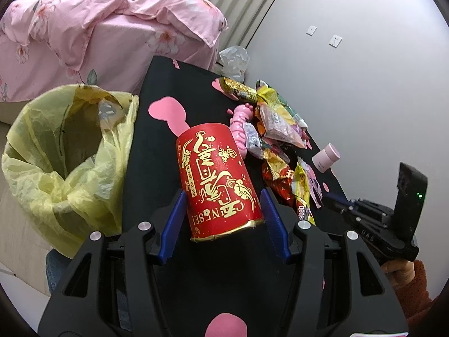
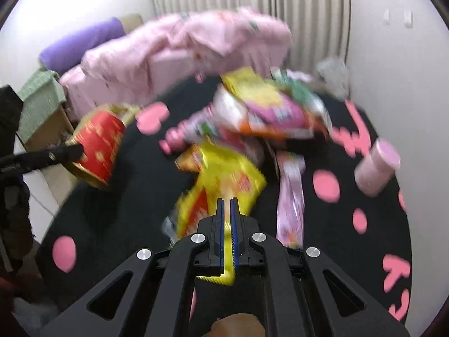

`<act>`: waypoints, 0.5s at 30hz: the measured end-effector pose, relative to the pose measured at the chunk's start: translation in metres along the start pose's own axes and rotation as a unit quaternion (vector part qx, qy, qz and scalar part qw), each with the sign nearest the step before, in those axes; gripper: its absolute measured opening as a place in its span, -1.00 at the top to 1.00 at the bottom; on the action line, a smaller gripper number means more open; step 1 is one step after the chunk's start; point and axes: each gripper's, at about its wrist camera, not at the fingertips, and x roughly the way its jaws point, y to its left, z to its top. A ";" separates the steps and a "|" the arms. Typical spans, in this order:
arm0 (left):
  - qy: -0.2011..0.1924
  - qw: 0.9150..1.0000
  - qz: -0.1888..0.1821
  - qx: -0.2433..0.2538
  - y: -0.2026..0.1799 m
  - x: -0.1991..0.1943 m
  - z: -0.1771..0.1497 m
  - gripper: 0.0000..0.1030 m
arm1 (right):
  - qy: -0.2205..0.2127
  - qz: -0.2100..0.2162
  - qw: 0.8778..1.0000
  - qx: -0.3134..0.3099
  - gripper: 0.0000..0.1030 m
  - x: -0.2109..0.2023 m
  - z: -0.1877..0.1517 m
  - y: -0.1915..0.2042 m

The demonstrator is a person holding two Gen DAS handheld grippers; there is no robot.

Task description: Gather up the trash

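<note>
A red paper cup (image 1: 219,179) with shiny gold print and a gold foil rim. Beside it, a thin, crinkled, translucent yellow plastic bag (image 1: 67,163). The desk (image 1: 157,140) wears a matt black cloth with flat pink shapes. The snack wrappers (image 1: 277,129) are glossy, creased foil and plastic film (blurred in the right wrist view). A small pink cylinder (image 1: 325,158) looks smooth and matt. The left gripper (image 1: 224,210) is matt black plastic with ribbed blue pads and bright metal pins. The bed's pink floral quilt (image 1: 112,19) is soft, rumpled cloth.
</note>
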 end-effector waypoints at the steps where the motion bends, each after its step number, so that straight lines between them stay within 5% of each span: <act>1: 0.002 1.000 0.000 0.001 0.000 0.001 -0.001 -0.01 | 0.049 0.001 0.999 0.001 0.87 0.014 -0.005 -0.001; 2: 0.004 1.000 0.000 0.001 0.000 0.002 -0.001 -0.02 | 0.078 -0.002 0.997 -0.001 0.87 0.023 -0.009 -0.001; 6: 0.004 1.000 0.001 0.001 0.000 0.002 -0.002 -0.02 | 0.066 -0.010 0.998 -0.016 0.86 0.024 -0.017 0.007; 12: 0.005 1.000 0.002 0.001 0.000 0.003 -0.003 -0.02 | 0.121 0.085 0.987 0.054 0.86 0.025 -0.006 -0.009; 15: 0.005 1.000 0.002 0.002 0.001 0.003 -0.002 -0.03 | 0.050 0.077 0.994 0.059 0.85 0.007 0.008 -0.007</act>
